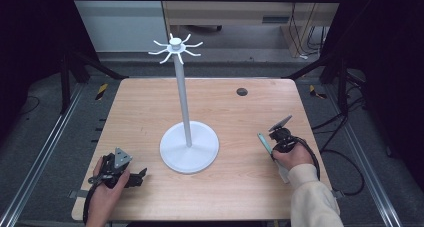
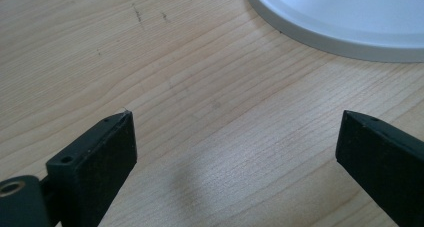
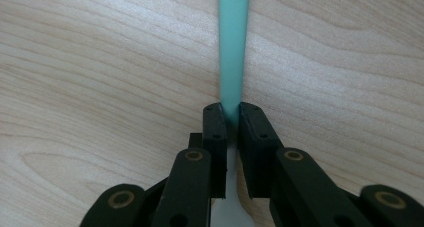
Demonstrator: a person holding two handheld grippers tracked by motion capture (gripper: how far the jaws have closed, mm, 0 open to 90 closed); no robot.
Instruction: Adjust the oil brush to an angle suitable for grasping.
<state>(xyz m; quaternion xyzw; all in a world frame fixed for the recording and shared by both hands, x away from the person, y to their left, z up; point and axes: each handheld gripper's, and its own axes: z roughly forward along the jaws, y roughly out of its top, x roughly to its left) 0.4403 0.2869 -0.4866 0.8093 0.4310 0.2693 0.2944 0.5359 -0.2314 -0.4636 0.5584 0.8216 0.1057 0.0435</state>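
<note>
A white stand with a round base (image 1: 200, 157) and a tall pole (image 1: 183, 97), topped by a ring of curved hooks (image 1: 175, 48), is at the middle of the wooden table (image 1: 145, 112). On the right lies a thin teal strip (image 1: 263, 141) with a white end (image 1: 283, 175) towards the near edge. My right gripper (image 1: 274, 152) is shut on it. In the right gripper view the strip (image 3: 234, 42) runs up from between the pads (image 3: 216, 124) of the gripper (image 3: 231, 109). My left gripper (image 1: 139, 175) rests low at the left, open and empty (image 2: 235, 132), facing the base (image 2: 350, 22).
A small dark round hole (image 1: 242, 92) sits in the tabletop at the far right. Black frame bars and metal rails run along both sides of the table, and cables lie on the floor to the right.
</note>
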